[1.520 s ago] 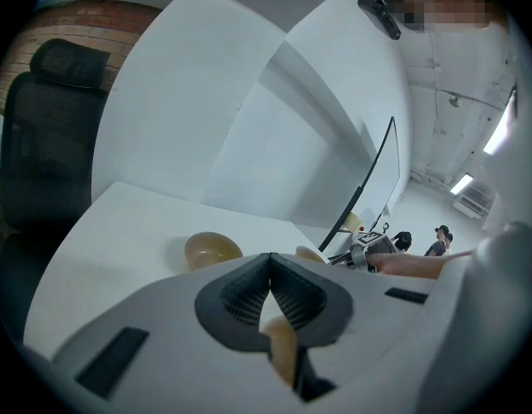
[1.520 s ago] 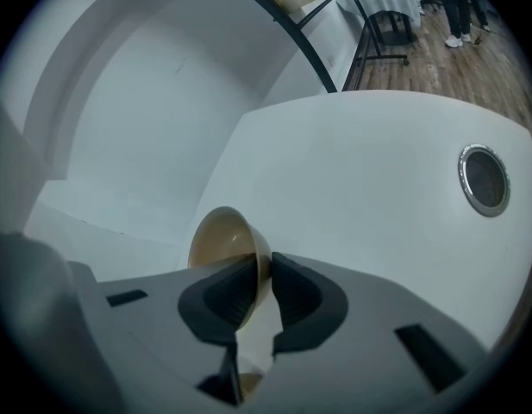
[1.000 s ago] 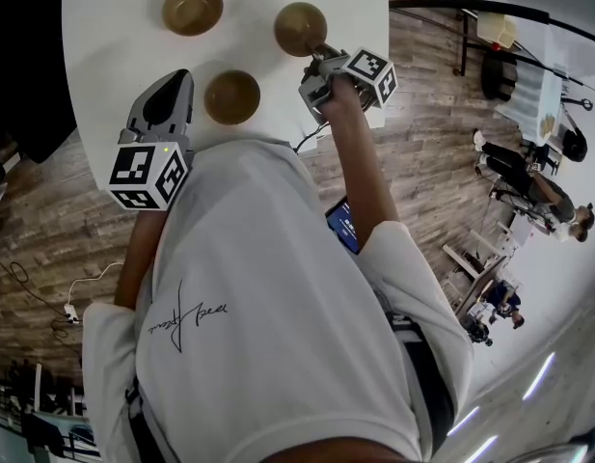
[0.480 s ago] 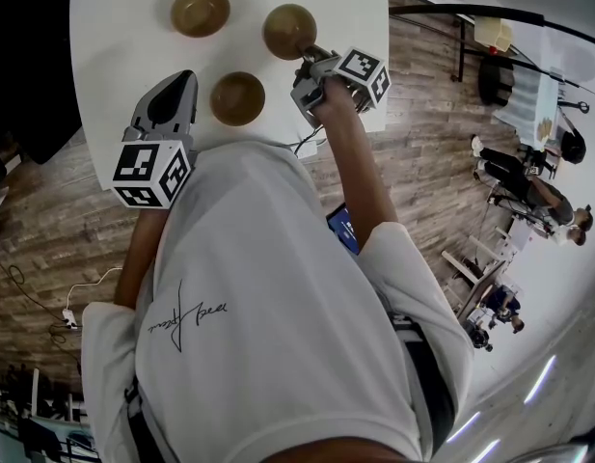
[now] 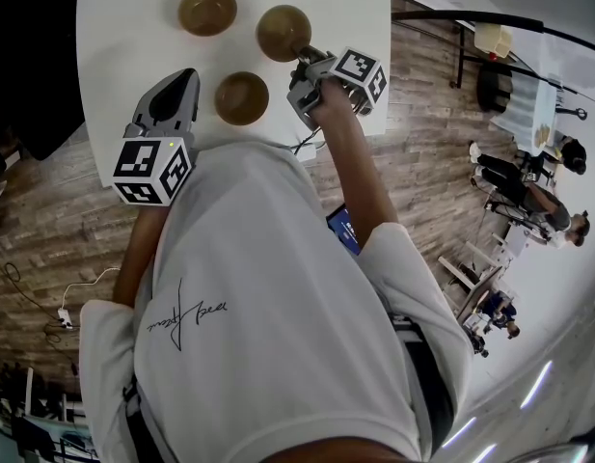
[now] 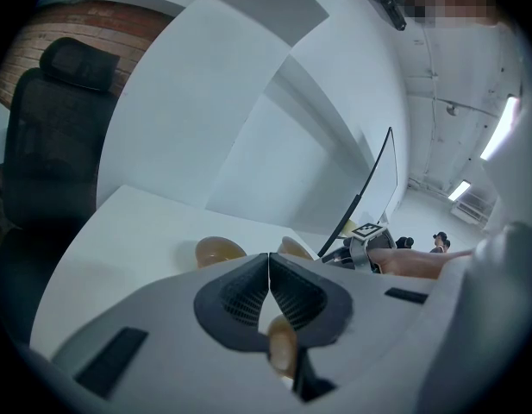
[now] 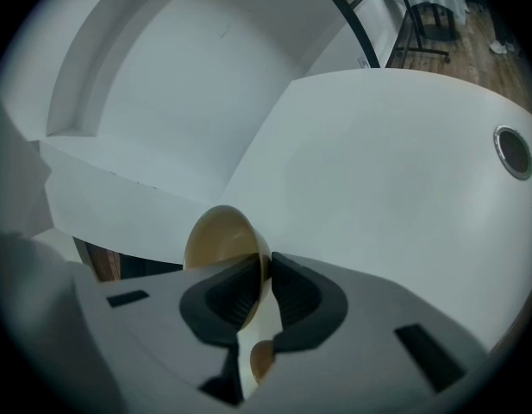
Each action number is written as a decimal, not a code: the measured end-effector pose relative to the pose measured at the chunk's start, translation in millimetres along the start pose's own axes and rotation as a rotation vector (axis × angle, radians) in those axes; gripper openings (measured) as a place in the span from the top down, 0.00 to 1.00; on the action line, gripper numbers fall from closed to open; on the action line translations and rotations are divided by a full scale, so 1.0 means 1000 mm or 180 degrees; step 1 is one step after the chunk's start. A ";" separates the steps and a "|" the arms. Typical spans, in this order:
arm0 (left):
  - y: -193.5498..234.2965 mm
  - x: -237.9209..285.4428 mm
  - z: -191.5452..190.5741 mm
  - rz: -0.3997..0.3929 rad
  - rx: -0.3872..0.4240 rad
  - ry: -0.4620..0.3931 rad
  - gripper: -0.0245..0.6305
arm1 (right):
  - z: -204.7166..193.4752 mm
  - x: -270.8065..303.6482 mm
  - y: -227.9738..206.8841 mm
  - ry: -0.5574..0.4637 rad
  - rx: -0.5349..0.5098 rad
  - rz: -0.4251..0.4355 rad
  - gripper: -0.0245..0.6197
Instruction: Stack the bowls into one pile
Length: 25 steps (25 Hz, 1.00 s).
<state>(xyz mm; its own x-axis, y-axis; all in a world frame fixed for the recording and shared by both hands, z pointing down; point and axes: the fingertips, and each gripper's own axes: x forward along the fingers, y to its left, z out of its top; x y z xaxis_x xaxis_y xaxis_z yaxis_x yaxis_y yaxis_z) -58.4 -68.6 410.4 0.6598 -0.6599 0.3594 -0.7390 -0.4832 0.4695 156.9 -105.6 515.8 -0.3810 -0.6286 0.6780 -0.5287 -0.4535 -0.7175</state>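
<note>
Far-left bowl (image 5: 207,10), far-right bowl (image 5: 283,33), near bowl (image 5: 242,97): all plain glossy amber-brown. Table (image 5: 123,56) plain white. Left gripper (image 5: 187,73), right gripper (image 5: 303,58): light grey, black ribbed pads (image 6: 248,296); cubes (image 5: 150,172) black-and-white square markers. Shirt (image 5: 278,287) white, dark script. Floor (image 5: 422,162) brown wood-grain planks. Chair (image 6: 63,119) black.

Held bowl (image 7: 218,240) partly behind right jaws, near bowl (image 6: 281,348) mostly behind left jaws

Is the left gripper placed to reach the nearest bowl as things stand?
Probably yes: the left gripper is beside the nearest bowl, only bare table between them. Its jaws are shut and empty, so they would need opening first.
</note>
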 end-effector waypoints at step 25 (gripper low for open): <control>0.016 -0.012 0.004 0.0079 -0.0105 -0.0080 0.96 | -0.028 0.039 0.062 0.0313 -0.0342 0.0176 0.91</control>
<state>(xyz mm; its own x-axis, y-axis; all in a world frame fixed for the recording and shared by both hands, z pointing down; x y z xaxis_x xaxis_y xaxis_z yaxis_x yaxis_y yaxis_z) -78.3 -70.3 410.6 0.6373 -0.6860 0.3510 -0.7499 -0.4474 0.4872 87.8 -140.5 501.9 -0.4814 -0.5835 0.6540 -0.5810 -0.3462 -0.7366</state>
